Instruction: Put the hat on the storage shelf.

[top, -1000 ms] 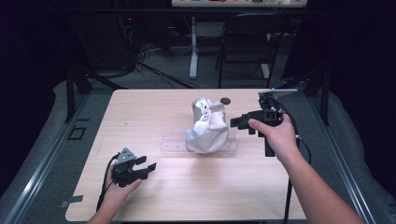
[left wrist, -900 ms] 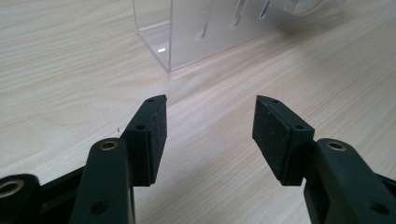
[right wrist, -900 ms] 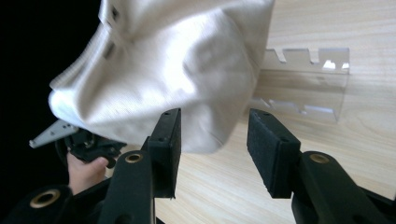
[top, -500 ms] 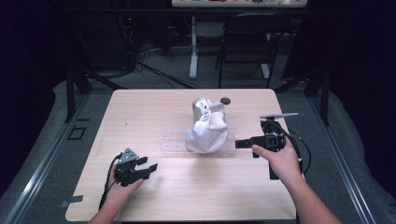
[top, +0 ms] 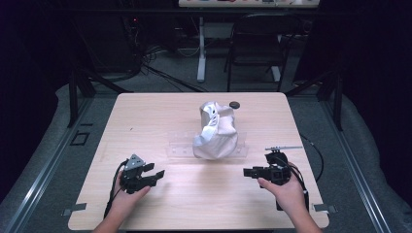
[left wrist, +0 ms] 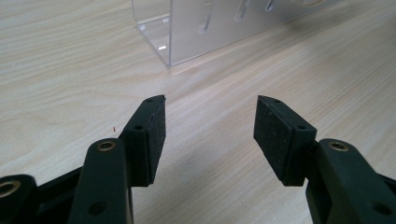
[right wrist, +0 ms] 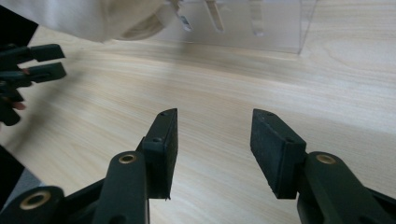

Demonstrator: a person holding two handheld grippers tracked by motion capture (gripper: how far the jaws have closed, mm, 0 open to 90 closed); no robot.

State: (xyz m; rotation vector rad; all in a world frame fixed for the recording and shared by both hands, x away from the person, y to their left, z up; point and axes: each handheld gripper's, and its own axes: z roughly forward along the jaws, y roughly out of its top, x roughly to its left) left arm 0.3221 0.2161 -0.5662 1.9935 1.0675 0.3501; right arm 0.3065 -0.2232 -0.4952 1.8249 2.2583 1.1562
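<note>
On the table (top: pixel 145 121), a white cloth (top: pixel 216 131) is draped over a clear rack (top: pixel 180 145) at mid-table. The right gripper (top: pixel 248 172), its empty jaws just opening wide, sits near the rack's right end. The left gripper (top: pixel 158 175) gapes empty at front left.

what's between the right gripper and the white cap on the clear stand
Nothing: in the high view, bare wooden table separates the open right gripper from the white cap on the clear stand.

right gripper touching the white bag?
Apart. In the high view the right gripper sits low near the table edge, with bare wood between its jaws and the white bag. Its own view shows open jaws, nothing between them.
</note>
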